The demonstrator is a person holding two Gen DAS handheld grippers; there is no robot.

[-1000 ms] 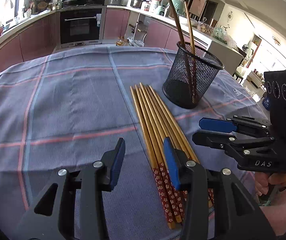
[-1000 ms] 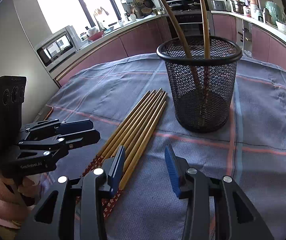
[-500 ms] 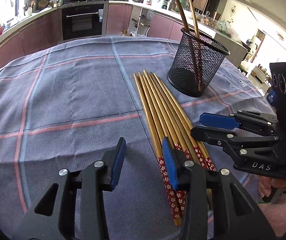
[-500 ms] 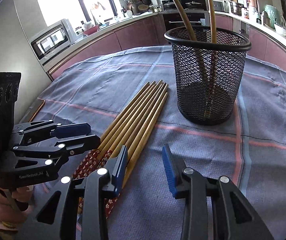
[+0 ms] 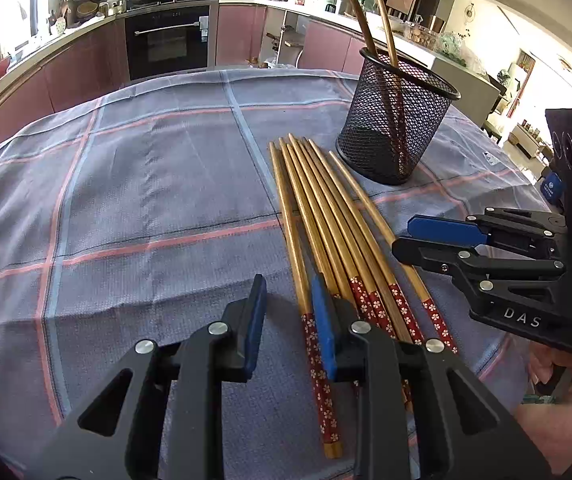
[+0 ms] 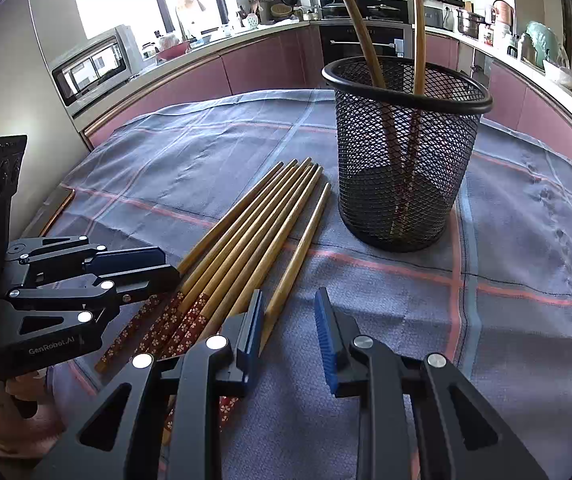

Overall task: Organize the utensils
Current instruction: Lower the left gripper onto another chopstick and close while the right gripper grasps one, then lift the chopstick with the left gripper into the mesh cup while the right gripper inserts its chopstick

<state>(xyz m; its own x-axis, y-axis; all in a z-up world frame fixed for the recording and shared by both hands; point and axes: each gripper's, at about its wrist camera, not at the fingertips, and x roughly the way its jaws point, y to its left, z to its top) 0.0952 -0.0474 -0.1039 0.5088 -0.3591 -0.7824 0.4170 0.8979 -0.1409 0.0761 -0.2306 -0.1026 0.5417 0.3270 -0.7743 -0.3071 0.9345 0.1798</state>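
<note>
A black mesh holder (image 6: 404, 152) stands upright on the cloth-covered table, toward its far right part as the left wrist camera sees it, with two chopsticks (image 6: 418, 40) leaning inside it, their tips rising above the rim. Just beside the holder's base, a bundle of wooden chopsticks (image 5: 326, 232) lies flat on the tablecloth (image 5: 146, 184), tips pointing toward the holder and red flower-patterned ends toward the near edge; most lie side by side and touching, while the one nearest the holder (image 6: 298, 252) has splayed off at a slight angle. The left gripper (image 5: 288, 320) hovers low over the patterned ends with its blue-padded jaws parted and nothing between them; its right finger sits over the bundle, so part of the sticks is hidden behind it. The right gripper (image 6: 288, 328) is likewise spread and holding nothing, its left finger (image 6: 252, 328) close to the butt of the splayed chopstick, though whether it touches cannot be told. Each gripper shows in the other's view at the side of the bundle, flanking the patterned ends. The tablecloth is blue-grey with a wide check of pink and pale blue lines, lightly creased. Beyond the table runs a kitchen with dusty-pink cabinet fronts (image 5: 86, 68), a built-in black oven (image 5: 166, 40), a microwave (image 6: 94, 64) on the counter near a bright window, and pots and jars along the worktop.
</note>
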